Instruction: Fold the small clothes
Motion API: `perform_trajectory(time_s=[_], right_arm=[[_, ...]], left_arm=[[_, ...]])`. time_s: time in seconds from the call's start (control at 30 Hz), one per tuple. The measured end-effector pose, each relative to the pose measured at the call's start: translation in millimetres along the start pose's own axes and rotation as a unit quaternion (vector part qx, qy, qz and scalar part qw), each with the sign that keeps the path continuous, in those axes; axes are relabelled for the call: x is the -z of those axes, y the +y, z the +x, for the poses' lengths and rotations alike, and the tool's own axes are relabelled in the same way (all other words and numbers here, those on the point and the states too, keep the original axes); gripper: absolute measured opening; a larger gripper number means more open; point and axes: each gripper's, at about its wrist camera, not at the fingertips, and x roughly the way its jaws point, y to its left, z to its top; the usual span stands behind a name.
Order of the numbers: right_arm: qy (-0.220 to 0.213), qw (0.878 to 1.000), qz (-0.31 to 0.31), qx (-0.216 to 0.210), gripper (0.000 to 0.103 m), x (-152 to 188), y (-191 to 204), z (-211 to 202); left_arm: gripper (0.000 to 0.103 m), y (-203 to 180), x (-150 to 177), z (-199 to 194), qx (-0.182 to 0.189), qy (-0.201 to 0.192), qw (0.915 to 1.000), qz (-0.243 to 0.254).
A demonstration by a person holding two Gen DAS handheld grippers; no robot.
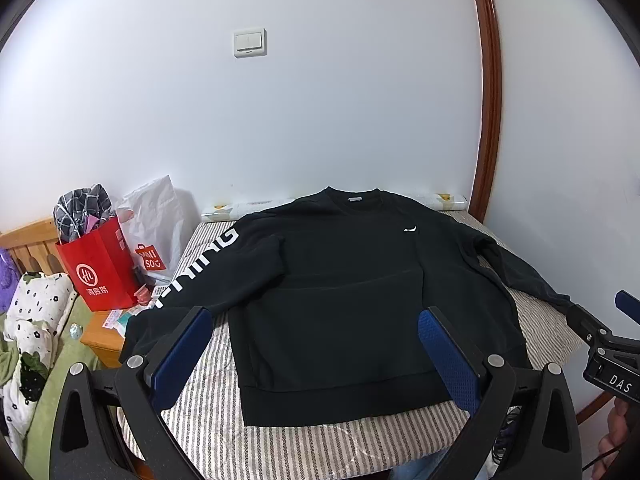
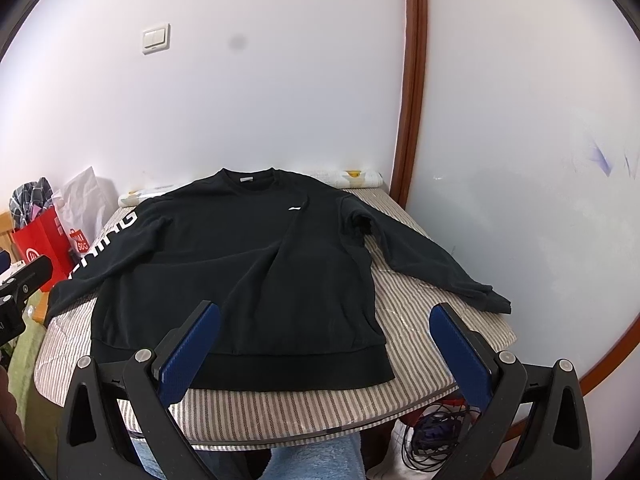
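Note:
A black sweatshirt (image 1: 340, 292) lies flat, face up, on a striped board (image 1: 216, 432), collar toward the wall, both sleeves spread. Its left sleeve carries white letters (image 1: 200, 264). A small white logo (image 1: 409, 229) is on the chest. My left gripper (image 1: 316, 316) is open and empty, held above the hem. In the right wrist view the sweatshirt (image 2: 240, 272) fills the striped board (image 2: 420, 360). My right gripper (image 2: 324, 312) is open and empty above the hem's right corner. The right gripper's body (image 1: 600, 344) shows at the left view's right edge.
A red paper bag (image 1: 104, 268) and a white shopping bag (image 1: 156, 224) stand left of the board on a wooden cabinet (image 1: 104, 340). A rolled paper (image 1: 448, 200) lies along the wall. A bed with pillows (image 1: 32, 320) is at far left. Cables (image 2: 432, 440) hang under the board.

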Motion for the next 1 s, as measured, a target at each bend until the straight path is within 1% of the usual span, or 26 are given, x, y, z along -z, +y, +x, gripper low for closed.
perform_trajectory(time_s=[0.37,0.53,0.63,0.77,0.83,0.9,0.93,1.0], right_arm=[[0.005,1.000,-0.009,0.006,0.103,-6,8,9],[0.014,1.000,-0.012,0.006,0.103,-12,16,23],[0.023,1.000,-0.014,0.008,0.103,-15,20,36],[0.038,0.999,-0.021,0.002,0.103,-14,22,60],[0.049,0.998,-0.024,-0.007,0.103,-9,21,78],[0.065,0.997,-0.028,-0.009,0.103,-3,21,96],[0.076,0.997,-0.031,-0.007,0.103,1,20,108],[0.093,0.995,-0.037,-0.005,0.103,6,22,127]], left_arm=[[0.103,5,-4,13,0.008,0.007,0.9999,-0.006],[0.103,11,-7,26,0.012,0.012,0.9997,-0.015],[0.103,20,-8,40,0.025,0.018,0.9991,-0.030],[0.103,33,-1,74,0.030,0.047,0.9973,-0.049],[0.103,43,8,98,0.033,0.074,0.9946,-0.064],[0.101,56,20,124,0.049,0.102,0.9895,-0.090],[0.101,62,26,134,0.055,0.110,0.9868,-0.106],[0.098,78,40,157,0.057,0.125,0.9804,-0.142]])
